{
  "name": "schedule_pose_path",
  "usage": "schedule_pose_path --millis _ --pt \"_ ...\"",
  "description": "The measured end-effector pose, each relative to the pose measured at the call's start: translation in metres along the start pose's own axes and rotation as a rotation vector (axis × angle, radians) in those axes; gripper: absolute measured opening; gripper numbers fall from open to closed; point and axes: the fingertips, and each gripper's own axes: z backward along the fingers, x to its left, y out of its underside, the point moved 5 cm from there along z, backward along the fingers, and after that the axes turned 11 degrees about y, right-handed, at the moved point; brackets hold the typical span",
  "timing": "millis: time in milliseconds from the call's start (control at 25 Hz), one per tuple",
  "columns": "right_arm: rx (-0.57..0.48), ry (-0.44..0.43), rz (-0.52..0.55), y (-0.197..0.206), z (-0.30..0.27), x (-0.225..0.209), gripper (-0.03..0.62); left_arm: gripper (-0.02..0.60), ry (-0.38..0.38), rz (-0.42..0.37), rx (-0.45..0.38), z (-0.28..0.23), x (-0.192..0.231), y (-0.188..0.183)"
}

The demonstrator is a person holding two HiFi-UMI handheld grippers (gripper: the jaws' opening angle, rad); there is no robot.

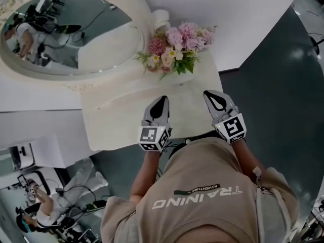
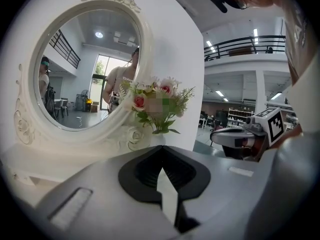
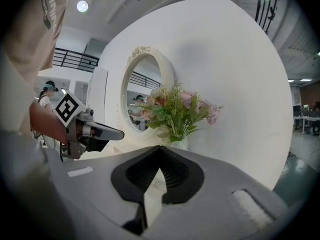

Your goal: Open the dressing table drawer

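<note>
Two grippers are held side by side over the near part of the cream dressing table, both pointing toward the wall. Left gripper: jaws closed tip to tip, nothing between them. Right gripper: likewise clenched, empty. Oval mirror stands at the table's back left, with a bunch of pink flowers just right of it. Drawer shows in no view, hidden under the tabletop.

Drawer out of view below tabletop; mirror rim off-frame left.
</note>
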Motion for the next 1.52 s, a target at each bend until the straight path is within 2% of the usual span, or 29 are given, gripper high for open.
schedule_pose_path --millis 160,360,560,1120,1200,1520 --pt "-0.01 -0.018 -0.003 0.003 -0.008 -0.015 0.002 0.018 -0.025 0.005 0.019 -0.018 0.001 0.001" --pt "0.015 -0.067 -0.016 0.012 -0.015 -0.02 0.002 0.018 -0.051 0.065 0.073 -0.03 0.004 0.016" --pt "0.034 -0.08 -0.024 0.018 -0.021 -0.025 0.002 0.018 -0.072 0.081 0.113 -0.042 0.009 0.033" --pt "0.07 -0.051 -0.013 0.028 -0.012 -0.033 0.002 0.018 -0.078 0.106 0.231 -0.074 0.012 0.074" --pt "0.077 -0.039 -0.011 0.033 -0.009 -0.037 0.002 0.061 -0.081 0.113 0.248 -0.079 0.013 0.081" --pt "0.092 -0.03 -0.015 0.042 -0.004 -0.045 0.002 0.136 -0.127 0.214 0.297 -0.092 0.024 0.11"
